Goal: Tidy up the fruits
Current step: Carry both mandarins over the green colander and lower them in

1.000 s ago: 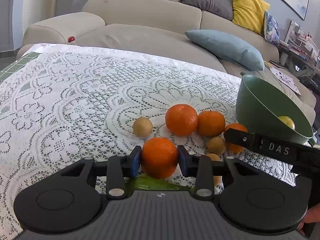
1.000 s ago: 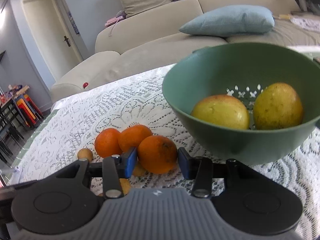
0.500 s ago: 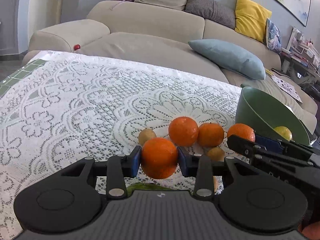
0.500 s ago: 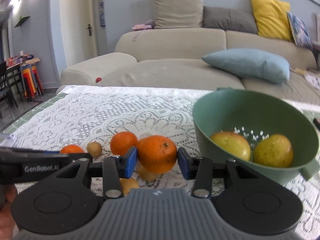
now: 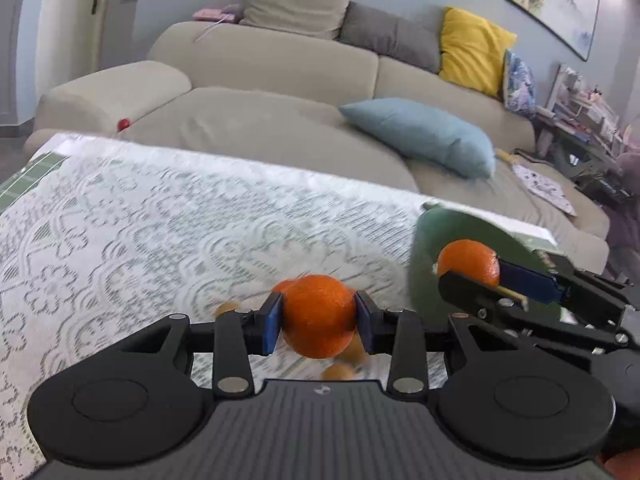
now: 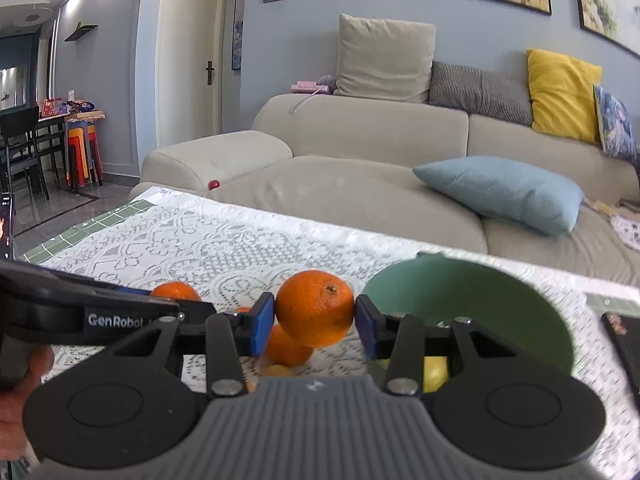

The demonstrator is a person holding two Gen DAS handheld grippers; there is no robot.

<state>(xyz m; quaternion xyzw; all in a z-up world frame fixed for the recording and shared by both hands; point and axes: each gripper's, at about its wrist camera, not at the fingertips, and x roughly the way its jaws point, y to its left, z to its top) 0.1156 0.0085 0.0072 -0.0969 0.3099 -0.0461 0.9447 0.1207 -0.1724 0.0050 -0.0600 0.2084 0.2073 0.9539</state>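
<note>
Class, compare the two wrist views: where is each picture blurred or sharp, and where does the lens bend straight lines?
Left wrist view: the lace tablecloth and green bowl are smeared by motion, while the held orange stays sharp. Right wrist view: crisper overall, the orange clear, with only slight softness on the bowl. In both, the fisheye curves the table edge, and the door frame in the right view.

Left gripper (image 5: 318, 322) level, pointing forward and a little down, blue pads clamped on an orange (image 5: 317, 322). Right gripper (image 6: 315, 320) alongside at the right, likewise clamped on an orange (image 6: 315, 310), seen side-on from the left camera. Bare hand (image 6: 18, 396) gripping the left handle.
</note>
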